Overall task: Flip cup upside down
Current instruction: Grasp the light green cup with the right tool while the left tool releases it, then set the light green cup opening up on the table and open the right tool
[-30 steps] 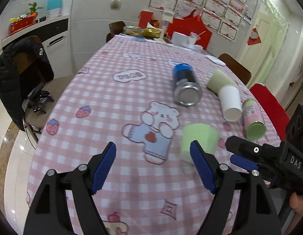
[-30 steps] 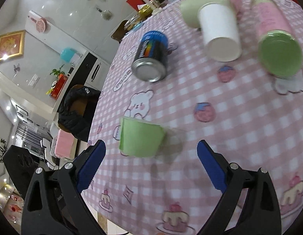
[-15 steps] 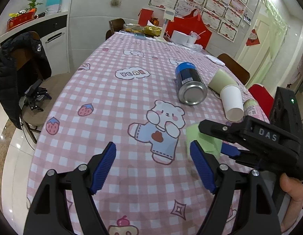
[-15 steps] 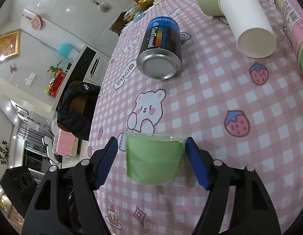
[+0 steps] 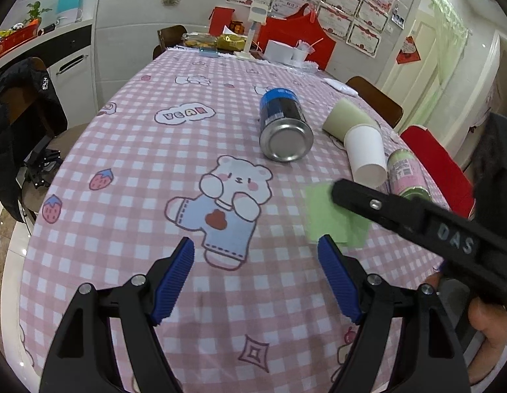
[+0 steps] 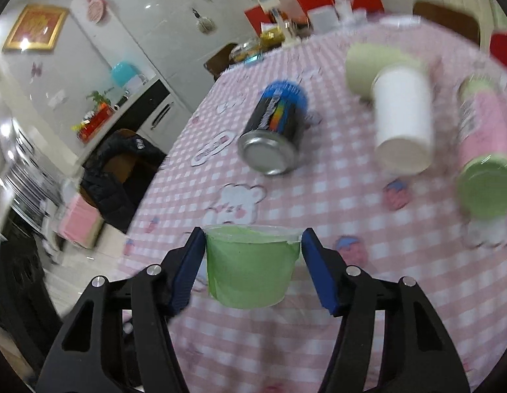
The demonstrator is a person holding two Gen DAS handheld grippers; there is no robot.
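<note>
A light green plastic cup (image 6: 250, 268) sits between the blue pads of my right gripper (image 6: 252, 233), which is shut on it near the rim. The wide rim faces away from the camera and the narrow base faces it. In the left wrist view the same cup (image 5: 322, 216) lies low over the pink checked tablecloth (image 5: 128, 196), partly hidden behind the right gripper's black finger (image 5: 384, 209). I cannot tell whether the cup still touches the cloth. My left gripper (image 5: 255, 242) stands open just left of the cup, with only cloth between its fingers.
Beyond the cup lie a blue can (image 5: 282, 124), a white paper cup (image 5: 364, 154), a pale green cup (image 5: 345, 119) and a pink bottle with a green cap (image 5: 405, 173). A chair with a black jacket (image 5: 17, 124) stands at the table's left. Boxes and packets crowd the far end.
The right gripper's jaws came together from wide open onto the green cup, and the gripper rolled. In the left wrist view, the right gripper moved in over the cup.
</note>
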